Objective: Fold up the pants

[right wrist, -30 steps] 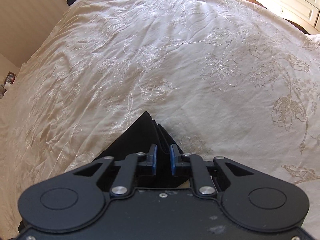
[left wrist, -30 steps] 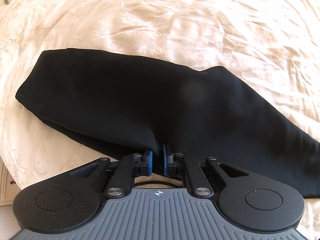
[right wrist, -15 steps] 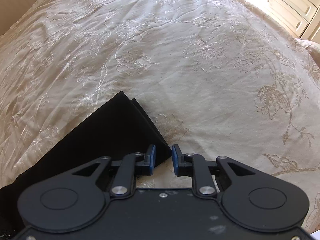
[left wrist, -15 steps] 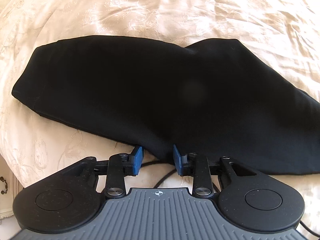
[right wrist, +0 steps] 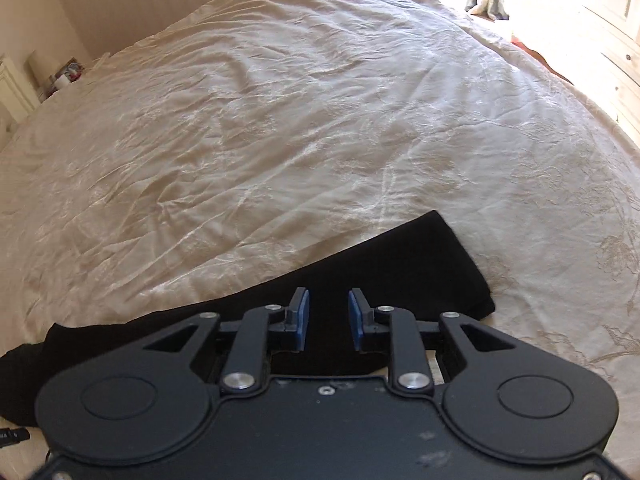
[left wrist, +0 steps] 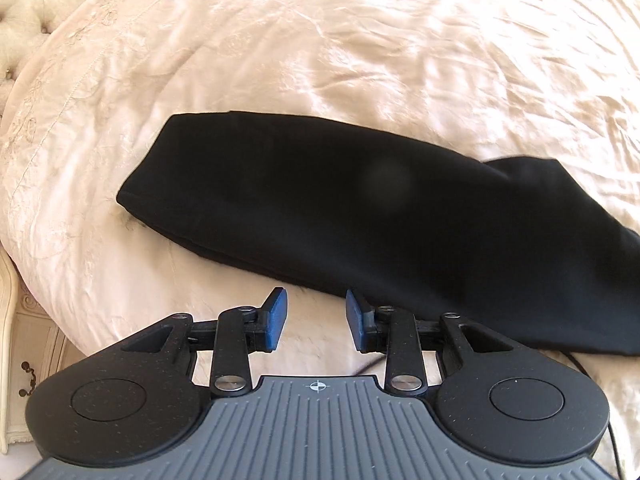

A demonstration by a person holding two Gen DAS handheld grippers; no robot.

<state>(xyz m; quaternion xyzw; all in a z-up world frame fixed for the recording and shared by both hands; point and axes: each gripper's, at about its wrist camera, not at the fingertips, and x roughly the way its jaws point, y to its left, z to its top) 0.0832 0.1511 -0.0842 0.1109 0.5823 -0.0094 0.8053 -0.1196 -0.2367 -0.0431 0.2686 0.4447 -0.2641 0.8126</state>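
Observation:
The black pants (left wrist: 360,216) lie folded lengthwise on the cream bedspread (left wrist: 320,48), running from the left to the lower right. My left gripper (left wrist: 315,320) is open and empty, just in front of the pants' near edge, apart from the cloth. In the right wrist view the leg end of the pants (right wrist: 400,272) lies flat with a square hem at the right. My right gripper (right wrist: 329,318) is open and empty, held over that end.
A tufted headboard (left wrist: 36,4) is at the upper left and a white bedside cabinet (left wrist: 24,364) at the lower left. A cable (left wrist: 612,432) trails at the lower right. White wardrobe doors (right wrist: 612,32) stand past the bed's right side.
Both grippers have let go of the pants, opened wider and drawn back. The pants now lie flat on the bed.

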